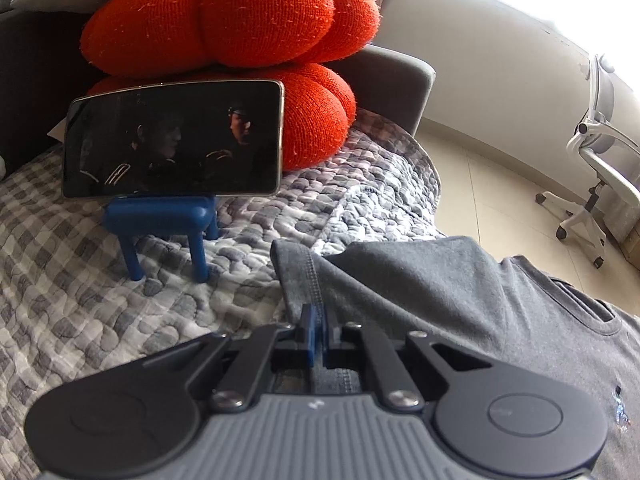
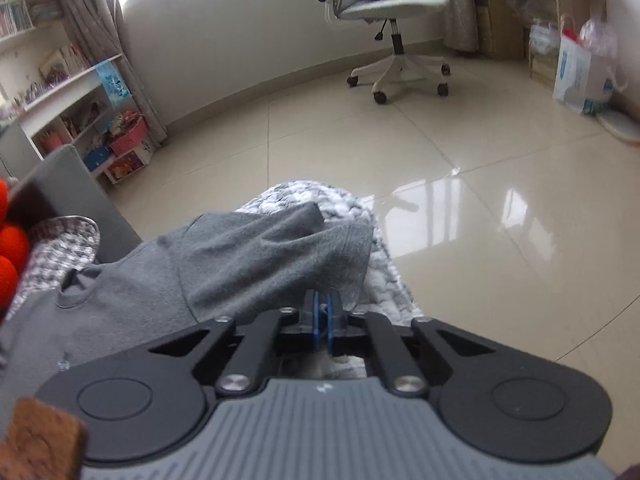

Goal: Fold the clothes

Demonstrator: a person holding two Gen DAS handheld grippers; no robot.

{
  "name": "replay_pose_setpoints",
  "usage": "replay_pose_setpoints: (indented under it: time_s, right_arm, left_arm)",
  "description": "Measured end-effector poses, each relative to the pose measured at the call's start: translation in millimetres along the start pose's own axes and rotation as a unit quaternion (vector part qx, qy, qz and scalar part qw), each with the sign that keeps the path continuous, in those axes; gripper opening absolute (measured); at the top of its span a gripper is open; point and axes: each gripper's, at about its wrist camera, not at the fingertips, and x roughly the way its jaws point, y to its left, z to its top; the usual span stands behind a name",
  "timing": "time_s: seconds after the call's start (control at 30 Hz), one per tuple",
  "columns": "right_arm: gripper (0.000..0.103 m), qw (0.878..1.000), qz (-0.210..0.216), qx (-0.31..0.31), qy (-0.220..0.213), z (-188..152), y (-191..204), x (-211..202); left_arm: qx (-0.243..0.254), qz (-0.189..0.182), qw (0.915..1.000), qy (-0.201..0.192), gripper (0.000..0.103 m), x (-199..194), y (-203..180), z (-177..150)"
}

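We see a gray shirt [image 1: 460,292] lying on a checked blanket [image 1: 80,264] on the sofa. Our left gripper [image 1: 318,328] pinches the stitched edge of one sleeve between its blue fingers [image 1: 306,330]. Our right gripper [image 2: 323,320] is squeezed tight on the edge of the other sleeve. A phone [image 1: 174,140] stands on a little blue stand [image 1: 160,220] near an orange pillow [image 1: 240,20]. A white chair [image 2: 384,12] stands on the shiny floor [image 2: 480,160].

right tool [image 2: 322,322] pinching grey T-shirt [image 2: 248,264] sleeve edge
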Motion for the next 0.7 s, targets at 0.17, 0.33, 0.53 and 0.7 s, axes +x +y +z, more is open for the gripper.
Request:
replay_pose_setpoints:
  time_s: [0.17,0.33,0.53,0.7]
  right_arm:
    - [0.003,0.993,-0.065,-0.094,-0.037,0.1,22.4,-4.1]
    - [0.003,0.993,-0.09,-0.076,0.001,-20.6,4.4,25.3]
    - [0.014,0.992,-0.105,-0.062,-0.018,-15.6,9.8,1.2]
    - [0.015,0.993,-0.057,-0.075,-0.077,-5.2,44.5,-49.7]
  left_arm:
    - [0.0,0.003,1.0,0.001,0.003,2.4,1.2,1.0]
    - [-0.008,0.0,1.0,0.002,0.003,-1.1,6.4,1.5]
    - [-0.057,-0.01,0.9983,-0.001,0.014,-11.1,29.4,5.7]
    - [-0.09,-0.043,0.995,0.003,0.018,-17.1,38.8,4.0]
